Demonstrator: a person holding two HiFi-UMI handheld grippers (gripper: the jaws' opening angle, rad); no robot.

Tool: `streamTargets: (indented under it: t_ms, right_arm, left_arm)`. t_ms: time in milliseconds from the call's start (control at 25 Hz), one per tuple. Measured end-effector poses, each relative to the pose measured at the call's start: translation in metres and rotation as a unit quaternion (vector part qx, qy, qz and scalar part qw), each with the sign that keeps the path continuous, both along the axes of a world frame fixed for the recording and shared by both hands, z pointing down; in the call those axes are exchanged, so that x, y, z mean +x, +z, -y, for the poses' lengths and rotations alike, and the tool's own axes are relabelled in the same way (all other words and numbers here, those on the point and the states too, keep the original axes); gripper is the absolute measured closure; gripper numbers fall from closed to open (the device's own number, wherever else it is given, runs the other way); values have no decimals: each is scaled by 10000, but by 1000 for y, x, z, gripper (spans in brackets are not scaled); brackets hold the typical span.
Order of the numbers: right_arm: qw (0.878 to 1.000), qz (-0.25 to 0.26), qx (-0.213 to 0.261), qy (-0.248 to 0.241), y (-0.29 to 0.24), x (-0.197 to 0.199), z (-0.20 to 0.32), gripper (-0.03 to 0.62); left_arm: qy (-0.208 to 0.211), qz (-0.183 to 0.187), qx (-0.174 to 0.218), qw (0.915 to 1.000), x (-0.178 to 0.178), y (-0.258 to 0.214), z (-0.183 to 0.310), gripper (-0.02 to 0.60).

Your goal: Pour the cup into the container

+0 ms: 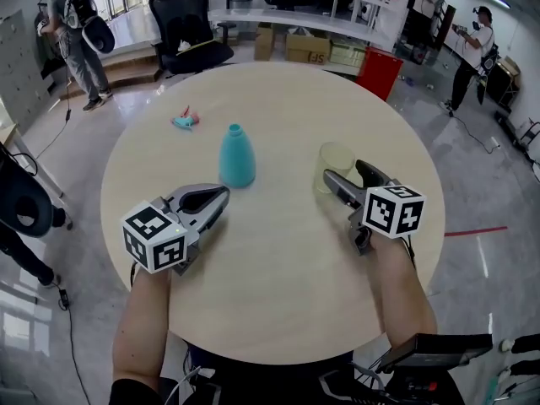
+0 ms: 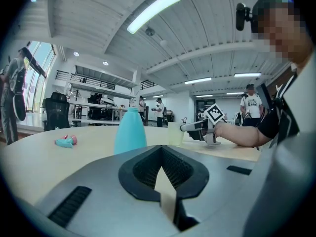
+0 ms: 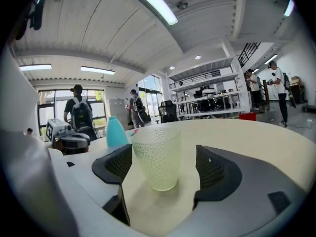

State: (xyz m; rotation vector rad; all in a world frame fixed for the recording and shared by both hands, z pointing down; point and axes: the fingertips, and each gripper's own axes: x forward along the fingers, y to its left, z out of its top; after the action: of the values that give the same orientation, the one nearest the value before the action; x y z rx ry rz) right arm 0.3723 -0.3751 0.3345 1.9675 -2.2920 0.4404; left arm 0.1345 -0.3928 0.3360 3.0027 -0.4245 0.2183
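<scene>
A clear, pale-green dimpled cup [image 1: 335,163] [image 3: 157,154] stands upright on the round wooden table [image 1: 278,294], right of centre. My right gripper [image 1: 344,172] [image 3: 163,157] is open, one jaw on each side of the cup; its pads do not press on it. The cup looks empty. A teal bottle-shaped container [image 1: 237,157] [image 2: 130,132] stands upright, mid-table, to the cup's left. Below and left of the container, my left gripper [image 1: 221,194] [image 2: 161,149] points toward it, tips together, holding nothing.
A small teal and pink object [image 1: 185,119] [image 2: 65,141] lies on the far left of the table. Beyond the table are a black office chair [image 1: 190,24], a red bin [image 1: 380,72], cardboard boxes and several people standing around the room.
</scene>
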Motion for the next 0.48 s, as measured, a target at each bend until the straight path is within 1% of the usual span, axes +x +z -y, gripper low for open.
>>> streamTargets:
  t_ms: [80,160,200,280,360,480]
  right_arm:
    - [9992,184,214,289,-8,13,-16,212]
    - [9981,174,429,401,-24,17,-27,214]
    - [9980,91,488,397,-31,16,-32,214]
    - [9975,-135,588,359,-39,11,-44,214]
    - [9968,-294,685,280,-45,3,-56,214]
    - [9967,-282,760,10,-48,-13,-67,214]
  left_arm:
    - [-57,-104,69,9999,1,2,-9,583]
    - [-112,-298,277,9991,1,-9,-18,583]
    - [-160,-324,379,9986,1,-14,-21,583]
    - [-239,-206,512,9982,3,-19,-30,583]
    - [-303,-178,547,9979,4,-26,-41,583]
    - [-609,-522,374,9961,-4,-42,-50,582]
